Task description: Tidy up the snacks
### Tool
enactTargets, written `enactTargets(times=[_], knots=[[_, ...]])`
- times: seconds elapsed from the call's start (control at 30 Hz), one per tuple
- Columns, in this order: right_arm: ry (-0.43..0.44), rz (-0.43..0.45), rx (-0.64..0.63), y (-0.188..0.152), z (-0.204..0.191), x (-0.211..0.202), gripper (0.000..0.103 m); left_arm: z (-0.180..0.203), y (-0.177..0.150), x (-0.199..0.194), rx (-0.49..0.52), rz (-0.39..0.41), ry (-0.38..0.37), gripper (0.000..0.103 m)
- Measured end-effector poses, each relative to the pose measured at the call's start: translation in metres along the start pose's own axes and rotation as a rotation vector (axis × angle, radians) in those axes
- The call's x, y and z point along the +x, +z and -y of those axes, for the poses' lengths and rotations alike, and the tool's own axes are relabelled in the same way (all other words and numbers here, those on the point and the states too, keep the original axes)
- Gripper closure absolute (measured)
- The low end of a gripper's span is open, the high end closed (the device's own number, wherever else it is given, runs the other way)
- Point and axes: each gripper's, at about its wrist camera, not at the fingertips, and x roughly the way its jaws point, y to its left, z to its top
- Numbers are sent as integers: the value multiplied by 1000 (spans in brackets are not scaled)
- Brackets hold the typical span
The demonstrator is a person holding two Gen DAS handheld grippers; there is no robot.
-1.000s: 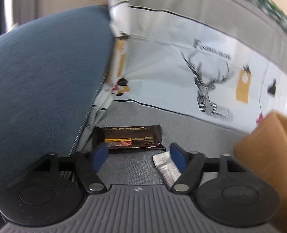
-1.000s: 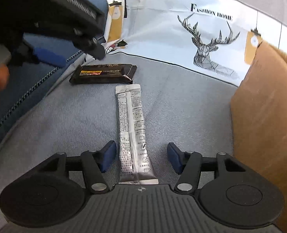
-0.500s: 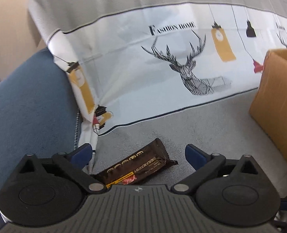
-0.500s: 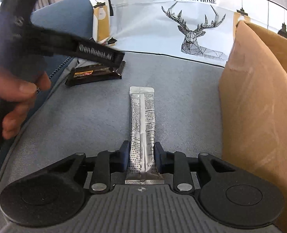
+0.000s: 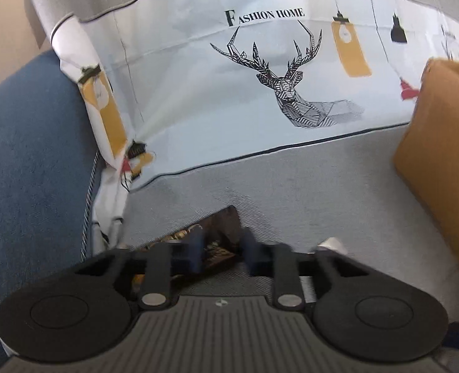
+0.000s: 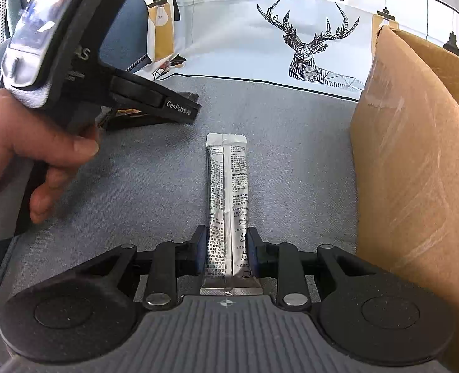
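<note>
- The right gripper is clenched on the near end of a long silver foil stick sachet; its blue pads press both sides of the pack.
- The sachet lies flat on the grey woven sofa seat, running straight away from the gripper toward the back edge of the seat. It carries rows of small black print, too fine to read.
- The left gripper has its jaws closing around a dark brown snack bar wrapper with gold lettering; the frame is blurred, so I cannot tell whether the pads already press on it.
- The bar lies near the seat's left edge, beside a blue cushion.
- In the right wrist view a person's hand grips the left tool, whose black arm reads "GenRobot.AI".
- A white printed cover along the seat's back edge shows a geometric deer head and the words "FASHION HOME".
- A brown cardboard box stands at the seat's right side, near the sachet but apart from it.
</note>
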Motion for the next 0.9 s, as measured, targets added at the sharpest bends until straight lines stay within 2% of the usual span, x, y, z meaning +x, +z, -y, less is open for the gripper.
enactTargets(times=[0.07,0.13,0.17,0.2,0.23,0.27,0.3,0.33,0.4,0.47,0.53,0.57,0.63,0.67,0.7,0.73,0.8,0.9], knots=[[3,-3,2,1,0,0,75,-1,-1,-5,-36,-17,-5,88],[10,-6,6,1,1,0,75,1,-2,-9,-31,-22,1,85],[13,-8,5,1,1,0,75,2,-2,-10,-18,-14,5,81],[16,-10,3,1,0,0,75,2,-2,-11,-9,-7,16,59],[20,-12,2,1,1,-1,75,1,0,-11,-10,6,45,44],[23,-14,5,1,1,-1,75,0,3,-12,-16,26,80,19],[26,-16,10,2,1,-1,75,-1,5,-11,-20,53,101,10],[29,-19,16,3,2,0,75,-2,8,-8,-17,60,92,10],[31,-22,24,4,4,1,75,-5,13,5,3,19,62,9],[31,-25,26,4,4,2,75,-5,18,17,29,-5,75,9],[32,-26,28,4,4,2,74,-8,19,29,19,-40,51,9],[32,-27,27,4,5,2,74,-10,19,33,6,-62,32,11],[32,-27,24,4,5,1,74,-13,16,35,-44,-76,-9,23],[32,-28,23,4,5,2,74,-15,15,33,-74,-74,-42,45],[32,-28,24,4,5,2,74,-16,14,29,-102,-72,-63,61],[32,-28,27,4,4,2,74,-15,12,26,-118,-76,-64,68],[30,-28,29,5,4,2,74,-13,11,21,-151,-101,-61,91],[32,-30,33,5,4,2,74,-18,3,6,-244,-139,-102,93]])
